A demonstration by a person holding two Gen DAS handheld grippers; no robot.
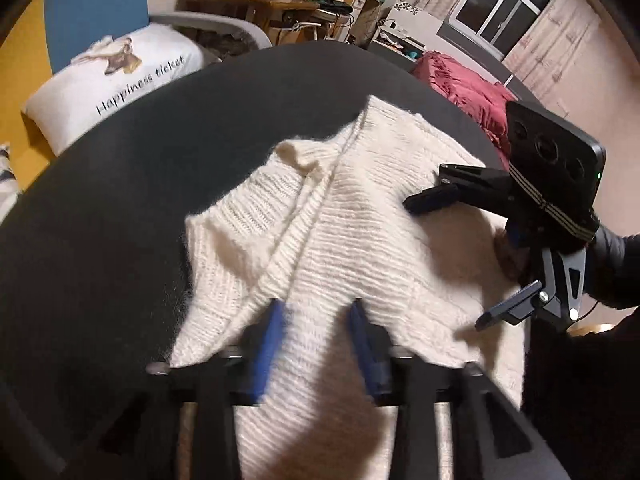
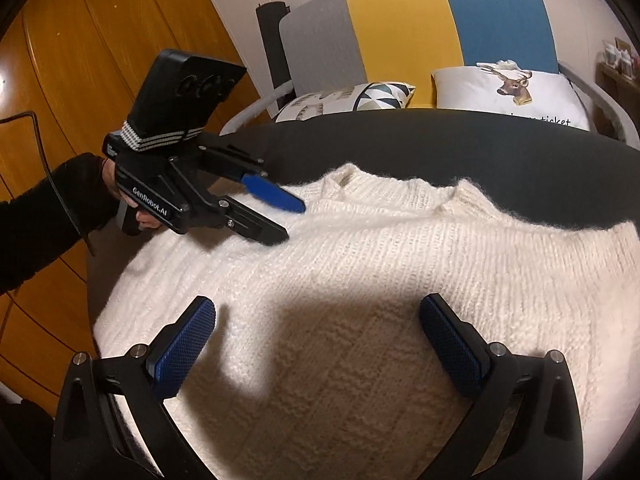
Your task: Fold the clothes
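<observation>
Early days here: the cream ribbed knit sweater [image 2: 380, 280] lies on the dark round bed [image 1: 140, 200] with one flap folded over, left tongs [image 1: 316, 320] pinching its knit, right tongs [image 2: 316, 344] gaping empty above it.

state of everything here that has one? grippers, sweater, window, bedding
white knit sweater: spread on the dark bed cover, one side folded over, fold unfinished
left gripper: jaws narrow, knit between the pads; grip unclear
right gripper: open wide over the sweater, nothing held
window: shut, dark outside
red blanket: crumpled in a heap
deer pillow: propped at the headboard
</observation>
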